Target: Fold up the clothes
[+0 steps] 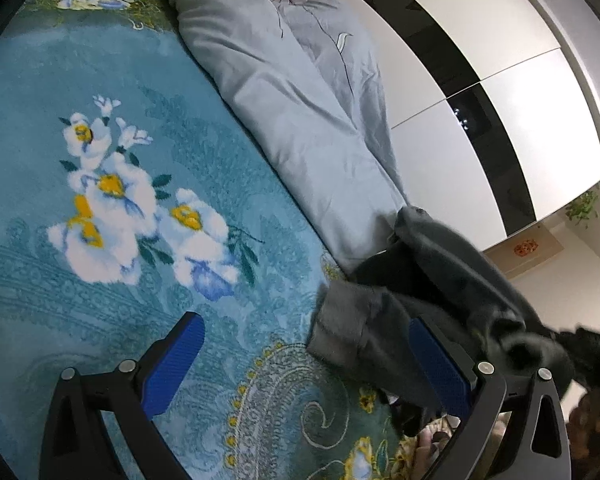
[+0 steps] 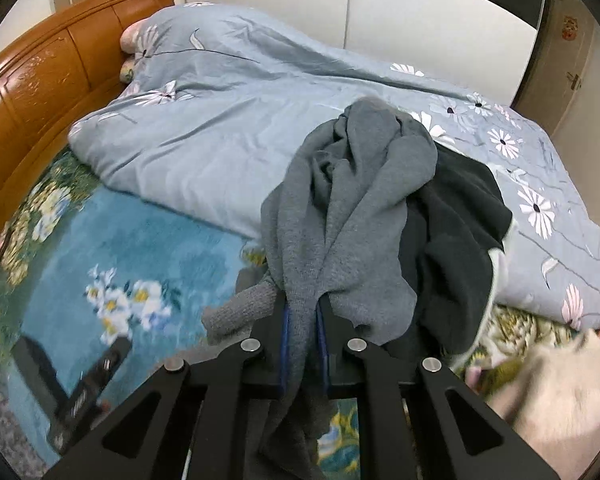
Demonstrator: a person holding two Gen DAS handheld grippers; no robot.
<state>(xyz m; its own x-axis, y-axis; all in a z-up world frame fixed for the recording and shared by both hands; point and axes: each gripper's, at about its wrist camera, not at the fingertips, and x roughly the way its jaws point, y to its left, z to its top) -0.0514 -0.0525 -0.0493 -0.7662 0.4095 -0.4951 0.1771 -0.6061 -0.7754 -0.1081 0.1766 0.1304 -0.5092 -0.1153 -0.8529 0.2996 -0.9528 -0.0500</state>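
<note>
A: What fills the room?

B: A bed with a plush teal floral blanket (image 1: 100,240), and a smooth grey-blue quilt (image 2: 220,128) bunched along its far side.

A: And the clothes?

B: A grey knit sweater (image 2: 340,220), soft and ribbed at the cuff, hangs crumpled in a long bunch running away from the right gripper (image 2: 302,320), draped over a dark fleece garment (image 2: 460,220) at the quilt's edge.

A: Which gripper has it?

B: The right one, blue pads pressed together on the knit. The left gripper (image 1: 304,344) stands spread, holding nothing; the sweater lies at its right finger, so it is near too.
</note>
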